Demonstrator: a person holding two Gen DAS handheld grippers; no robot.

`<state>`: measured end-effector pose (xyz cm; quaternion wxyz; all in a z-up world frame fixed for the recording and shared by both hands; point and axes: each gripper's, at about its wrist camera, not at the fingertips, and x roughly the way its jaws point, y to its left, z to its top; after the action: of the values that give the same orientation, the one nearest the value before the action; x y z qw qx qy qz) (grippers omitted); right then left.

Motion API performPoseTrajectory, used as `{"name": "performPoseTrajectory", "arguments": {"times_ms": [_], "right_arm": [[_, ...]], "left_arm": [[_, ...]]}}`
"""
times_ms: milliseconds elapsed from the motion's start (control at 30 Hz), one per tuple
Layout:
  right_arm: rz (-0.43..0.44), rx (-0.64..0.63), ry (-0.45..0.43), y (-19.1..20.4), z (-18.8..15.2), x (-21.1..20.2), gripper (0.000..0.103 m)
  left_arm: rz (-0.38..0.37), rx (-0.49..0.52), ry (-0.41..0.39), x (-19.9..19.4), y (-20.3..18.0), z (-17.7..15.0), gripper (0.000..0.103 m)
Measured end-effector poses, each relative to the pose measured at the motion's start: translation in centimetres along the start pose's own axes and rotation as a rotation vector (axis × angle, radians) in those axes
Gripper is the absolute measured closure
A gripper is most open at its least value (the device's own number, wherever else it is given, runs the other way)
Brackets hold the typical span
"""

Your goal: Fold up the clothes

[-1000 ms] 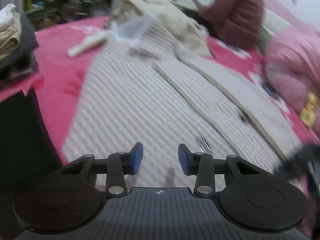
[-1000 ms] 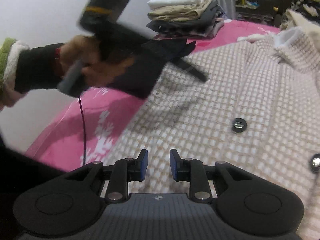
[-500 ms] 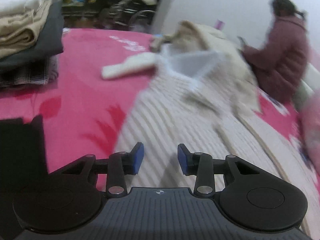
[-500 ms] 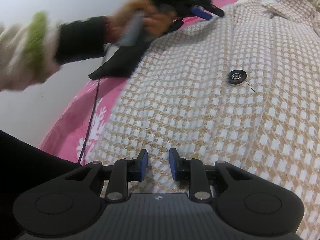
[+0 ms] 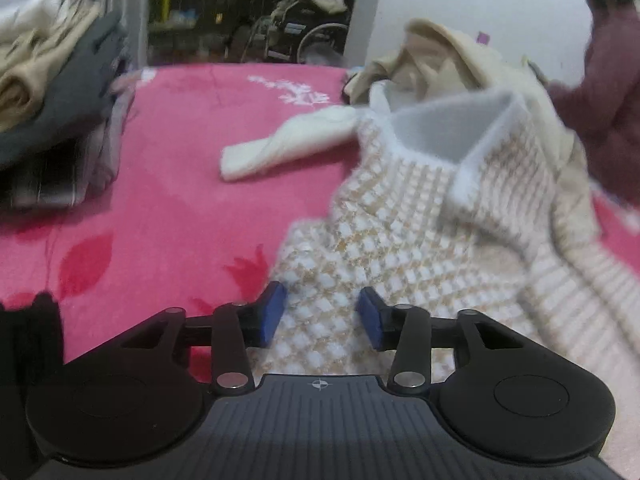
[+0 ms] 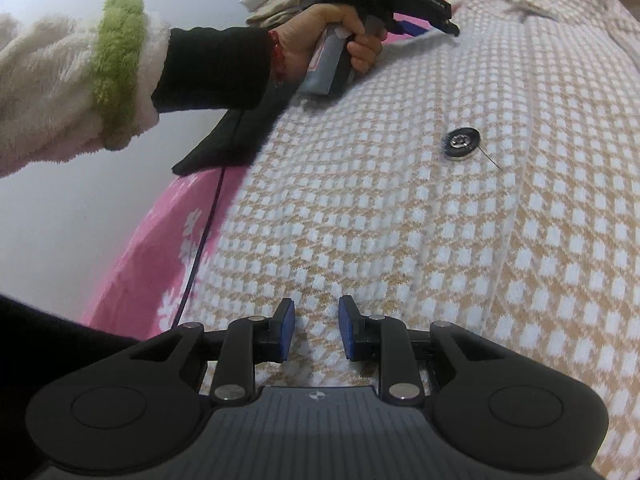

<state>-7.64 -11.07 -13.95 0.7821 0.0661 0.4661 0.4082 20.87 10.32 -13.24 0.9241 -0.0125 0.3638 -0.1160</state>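
You are working over one checked cardigan (image 6: 400, 208) lying spread on the pink bedspread (image 5: 180, 216), one dark button (image 6: 460, 143) showing. Your left gripper (image 5: 320, 314) has just been widening, nothing pinched, at the cardigan's edge. Your right gripper (image 6: 316, 330) is hanging narrow over the knit, seemingly gripping nothing. One stack of folded clothes (image 5: 52, 112) is sitting left; a cream sleeve (image 5: 288, 142) is lying beyond.

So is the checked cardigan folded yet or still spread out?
Still spread out: the checked cardigan lies flat across the pink bedcover, button facing up, collar standing open.
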Motion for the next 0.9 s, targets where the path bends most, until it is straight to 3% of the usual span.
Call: {"name": "performPoseTrajectory", "arguments": {"times_ms": [100,267,367,467,533,733,833,900], "right_arm": [[-0.017,-0.006,-0.021,0.4,-0.4,0.0,0.077],[-0.001,0.015,-0.03,0.0,-0.5,0.2,0.077],[-0.006,0.003,-0.033,0.2,-0.6,0.3,0.077],[0.004,0.009,-0.041,-0.1,-0.7,0.4,0.077],[0.01,0.012,-0.046,-0.2,-0.7,0.4,0.077],[-0.016,-0.013,-0.051,0.5,-0.8,0.2,0.077],[-0.023,-0.019,-0.055,0.7,-0.8,0.2,0.077],[-0.028,-0.017,-0.056,0.7,-0.8,0.2,0.077]], "left_arm": [[0.001,0.017,0.013,-0.5,-0.1,1.2,0.056],[-0.014,-0.087,-0.03,-3.2,2.5,2.7,0.056],[-0.095,-0.123,-0.023,-6.3,3.3,2.4,0.056],[-0.19,-0.094,-0.02,-10.3,3.1,0.4,0.056],[-0.21,-0.083,-0.007,-12.2,3.2,-1.1,0.056],[-0.182,-0.087,0.045,-16.5,4.4,-5.6,0.057],[-0.149,-0.032,0.123,-15.9,4.0,-8.2,0.057],[-0.111,0.027,0.131,-14.9,3.6,-9.7,0.058]]}}
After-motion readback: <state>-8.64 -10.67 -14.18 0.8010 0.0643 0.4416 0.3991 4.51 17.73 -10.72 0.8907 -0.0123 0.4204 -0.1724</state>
